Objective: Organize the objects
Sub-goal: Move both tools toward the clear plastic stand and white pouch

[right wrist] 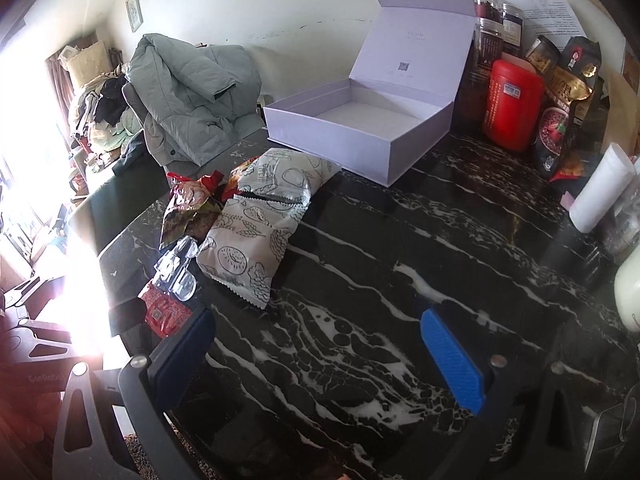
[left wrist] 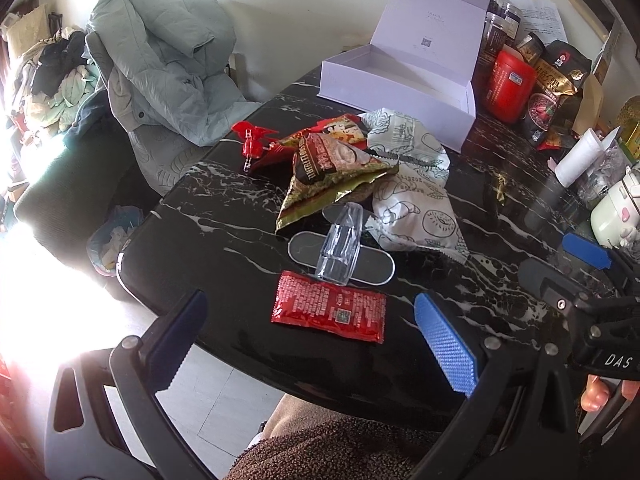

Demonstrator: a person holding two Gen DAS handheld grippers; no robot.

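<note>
An open white box (left wrist: 396,80) (right wrist: 356,136) stands at the back of the black marble table (left wrist: 224,216) (right wrist: 400,260). In front of it lies a heap: a white printed bread bag (left wrist: 416,196) (right wrist: 256,232), a green-brown snack packet (left wrist: 332,172) (right wrist: 188,208), a red clip (left wrist: 252,140), a clear plastic holder (left wrist: 340,246) (right wrist: 176,272) and a flat red sachet (left wrist: 330,312) (right wrist: 166,312). My left gripper (left wrist: 308,340) is open just short of the red sachet. My right gripper (right wrist: 320,356) is open over bare table, right of the heap.
Jars, a red canister (left wrist: 510,86) (right wrist: 512,104), dark snack bags and a white tube (left wrist: 578,156) (right wrist: 600,188) crowd the table's right side. A chair with a grey-green jacket (left wrist: 168,72) (right wrist: 188,96) stands left. The right gripper's body (left wrist: 592,312) shows at right in the left wrist view.
</note>
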